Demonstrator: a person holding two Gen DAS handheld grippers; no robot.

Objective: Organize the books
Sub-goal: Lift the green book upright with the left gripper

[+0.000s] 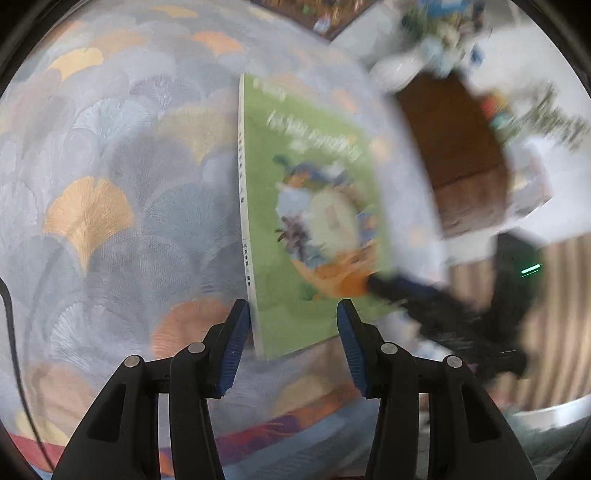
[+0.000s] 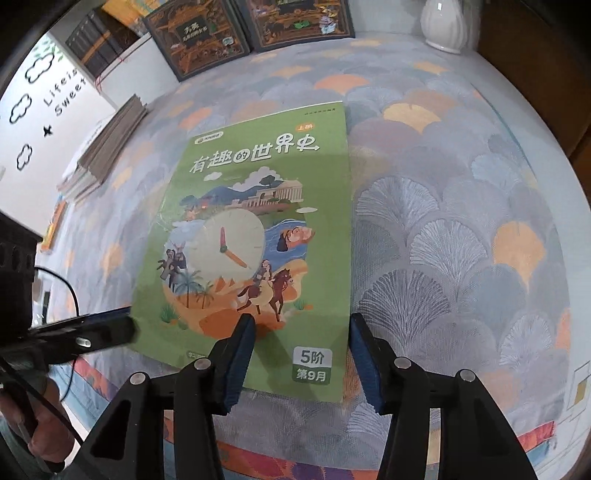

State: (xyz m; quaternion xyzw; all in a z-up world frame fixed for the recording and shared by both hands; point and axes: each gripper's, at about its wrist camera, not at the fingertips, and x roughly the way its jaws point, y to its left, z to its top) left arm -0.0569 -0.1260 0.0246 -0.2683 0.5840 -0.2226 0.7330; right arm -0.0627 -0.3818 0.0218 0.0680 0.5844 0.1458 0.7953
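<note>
A thin green book [image 2: 258, 236] with a clock picture on its cover lies flat on the fan-patterned cloth [image 2: 461, 229]. My right gripper [image 2: 301, 350] is open, its fingertips over the book's near edge, and empty. In the left wrist view the same green book [image 1: 314, 206] lies just ahead, its near corner between the fingers. My left gripper [image 1: 293, 336] is open and empty. The left gripper also shows in the right wrist view [image 2: 92, 328], beside the book's left edge. The right gripper shows blurred in the left wrist view [image 1: 424, 306].
Two dark picture books [image 2: 207, 37] lie at the far edge of the cloth. A stack of thin books [image 2: 107, 144] sits at the far left. A white vase [image 2: 445, 22] stands at the far right, beside brown wooden furniture [image 1: 454, 147].
</note>
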